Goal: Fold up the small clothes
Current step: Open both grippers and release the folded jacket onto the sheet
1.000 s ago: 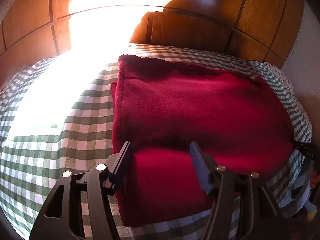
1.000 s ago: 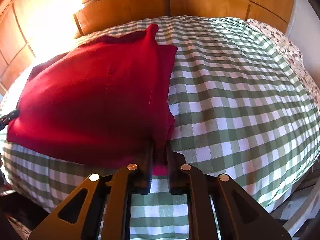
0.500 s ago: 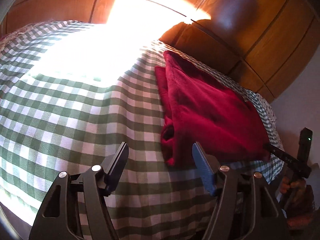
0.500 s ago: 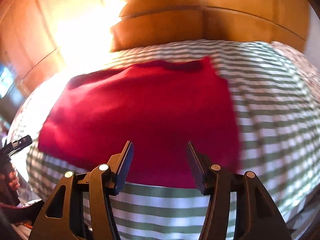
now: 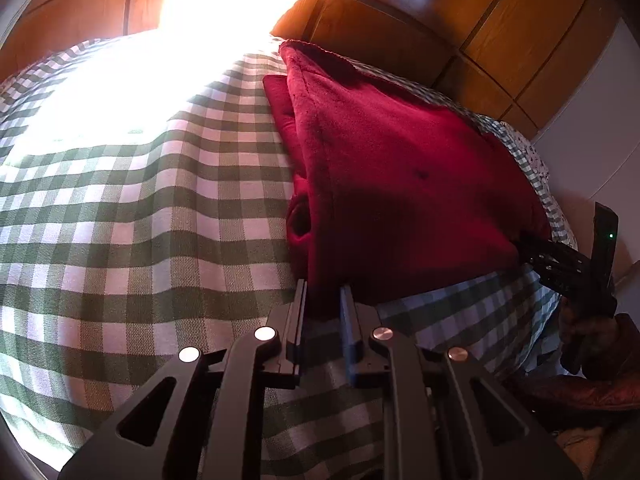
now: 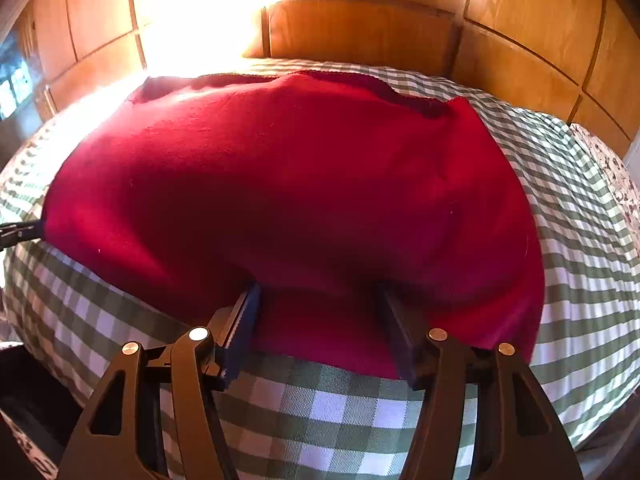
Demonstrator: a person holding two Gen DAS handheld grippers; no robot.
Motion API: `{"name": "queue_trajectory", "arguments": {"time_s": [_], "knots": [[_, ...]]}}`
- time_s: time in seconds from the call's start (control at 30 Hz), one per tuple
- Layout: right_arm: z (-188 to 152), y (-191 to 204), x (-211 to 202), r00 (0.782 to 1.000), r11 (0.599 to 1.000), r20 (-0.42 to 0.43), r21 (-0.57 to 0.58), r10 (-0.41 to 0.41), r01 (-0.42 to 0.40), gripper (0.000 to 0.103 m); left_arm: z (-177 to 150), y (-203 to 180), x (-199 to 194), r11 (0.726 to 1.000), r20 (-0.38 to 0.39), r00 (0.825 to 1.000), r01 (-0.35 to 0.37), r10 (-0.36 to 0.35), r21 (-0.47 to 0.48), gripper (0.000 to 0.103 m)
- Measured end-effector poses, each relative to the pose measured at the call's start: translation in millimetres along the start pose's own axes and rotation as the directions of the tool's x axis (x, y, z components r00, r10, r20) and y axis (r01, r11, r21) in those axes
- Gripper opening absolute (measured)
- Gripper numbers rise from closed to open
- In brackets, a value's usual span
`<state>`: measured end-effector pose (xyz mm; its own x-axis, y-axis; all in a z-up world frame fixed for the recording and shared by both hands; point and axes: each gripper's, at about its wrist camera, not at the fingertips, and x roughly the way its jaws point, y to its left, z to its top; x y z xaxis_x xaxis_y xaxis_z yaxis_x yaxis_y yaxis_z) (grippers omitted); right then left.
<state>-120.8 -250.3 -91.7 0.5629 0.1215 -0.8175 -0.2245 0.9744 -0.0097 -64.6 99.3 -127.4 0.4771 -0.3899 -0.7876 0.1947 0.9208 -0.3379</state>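
Observation:
A dark red fleece garment (image 5: 400,168) lies folded flat on a green-and-white checked bed cover (image 5: 140,220). My left gripper (image 5: 322,300) is at its near left corner; the jaws are closing and stand narrow, with the red corner pinched between the pads. In the right wrist view the garment (image 6: 288,184) fills the middle. My right gripper (image 6: 318,292) hovers over its near edge, jaws wide and still opening, the cloth lying loose below them. The right gripper's fingers (image 5: 556,256) show at the garment's far right corner, and the left gripper's tip (image 6: 20,232) at the left edge.
Wooden wall panels (image 5: 520,20) and a headboard (image 6: 360,28) stand behind the bed. Strong sun glare (image 5: 120,92) washes out the cover's far left. Floral fabric (image 6: 616,184) lies at the right edge. A person's hand (image 5: 592,324) holds the right tool.
My left gripper swung left off the cloth, then came onto the garment's near left corner and closed on it. My right gripper let go of the edge it pinched, opened wide and shifted along the near edge.

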Motion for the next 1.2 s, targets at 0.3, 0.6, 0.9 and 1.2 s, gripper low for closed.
{"name": "queue_trajectory", "arguments": {"time_s": [0.3,0.6,0.9,1.2], "knots": [[19,16,-23,0.999,0.998,0.018,0.042,0.036,-0.037,0.060,28,-49,-35,0.996,0.140,0.990,0.006,-0.018,0.088,0.036],[21,59,-29,0.991,0.991,0.031,-0.029,0.128,-0.127,0.060,33,-100,11,0.964,0.108,0.978,-0.195,0.177,0.183,0.056],[6,64,-6,0.991,0.991,-0.030,-0.011,0.130,-0.130,0.060,30,-94,18,0.963,0.069,0.977,-0.212,0.203,0.167,0.056],[2,68,-3,0.993,0.993,-0.013,-0.021,0.118,-0.118,0.062,31,-91,13,0.963,0.087,0.973,-0.226,0.215,0.148,0.064]]}}
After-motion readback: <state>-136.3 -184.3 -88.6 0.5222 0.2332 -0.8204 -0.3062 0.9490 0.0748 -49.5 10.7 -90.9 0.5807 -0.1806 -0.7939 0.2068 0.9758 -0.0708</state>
